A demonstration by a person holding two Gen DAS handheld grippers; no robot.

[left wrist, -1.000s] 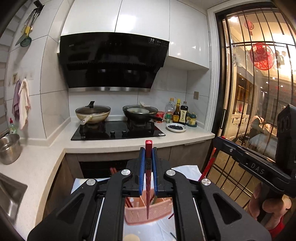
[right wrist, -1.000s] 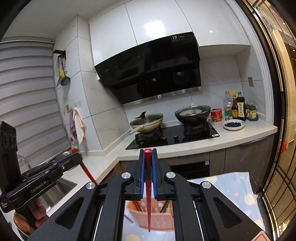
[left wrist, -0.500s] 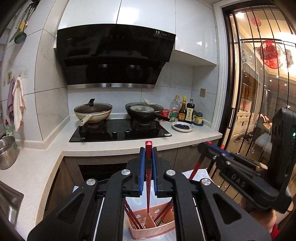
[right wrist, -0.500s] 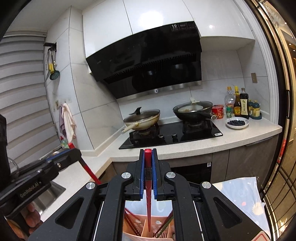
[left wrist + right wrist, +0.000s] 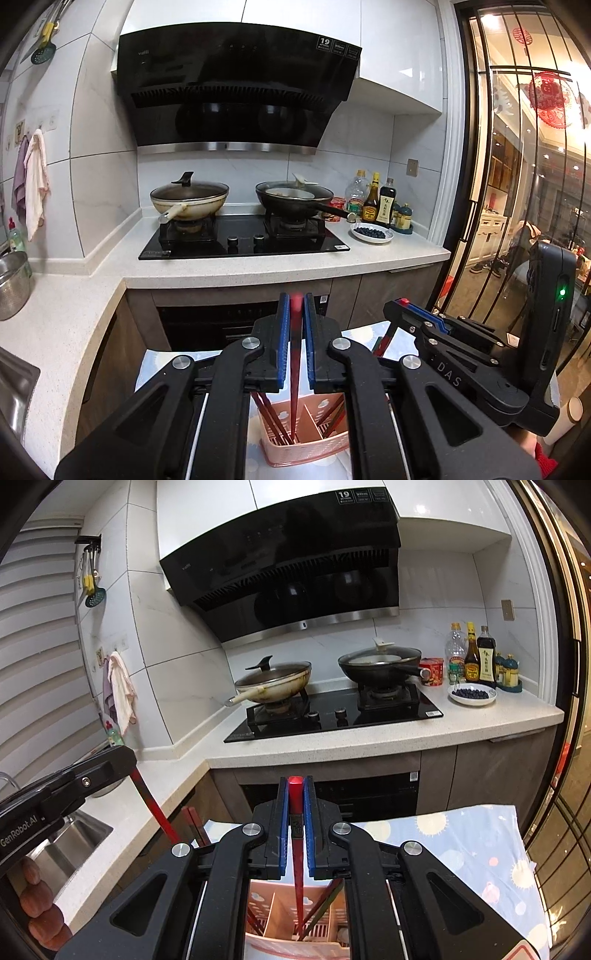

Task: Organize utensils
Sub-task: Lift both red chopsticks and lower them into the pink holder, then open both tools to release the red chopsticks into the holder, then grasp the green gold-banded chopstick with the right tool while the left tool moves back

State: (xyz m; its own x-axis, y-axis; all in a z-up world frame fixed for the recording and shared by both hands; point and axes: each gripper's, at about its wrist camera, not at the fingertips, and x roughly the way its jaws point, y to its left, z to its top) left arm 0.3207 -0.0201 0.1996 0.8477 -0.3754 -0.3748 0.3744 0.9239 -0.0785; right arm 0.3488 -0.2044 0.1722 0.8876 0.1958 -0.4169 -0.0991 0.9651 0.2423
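My left gripper (image 5: 294, 299) is shut on a red chopstick (image 5: 294, 369) that hangs upright, its tip inside the pink slotted holder (image 5: 306, 448). Dark red chopsticks (image 5: 269, 417) lean in the holder's left cell. My right gripper (image 5: 295, 781) has a second red chopstick (image 5: 297, 867) between its blue pads; its jaws are opening, and the stick's tip is down in the pink holder (image 5: 266, 904). Each tool shows in the other's view: the right gripper (image 5: 400, 304) beside the holder's right side, the left gripper (image 5: 122, 760) at its left.
The holder stands on a table with a sun-patterned cloth (image 5: 480, 849). A white counter (image 5: 74, 332) with a sink (image 5: 74, 838) wraps the left. Beyond are a hob (image 5: 240, 240) with two woks, bottles (image 5: 373, 199), a berry plate (image 5: 371, 233) and a glass door (image 5: 517, 184).
Both grippers have sunk toward the pink holder, which now looks bigger. The two chopstick tips have gone down into its cells. The right gripper stands closer to the left one.
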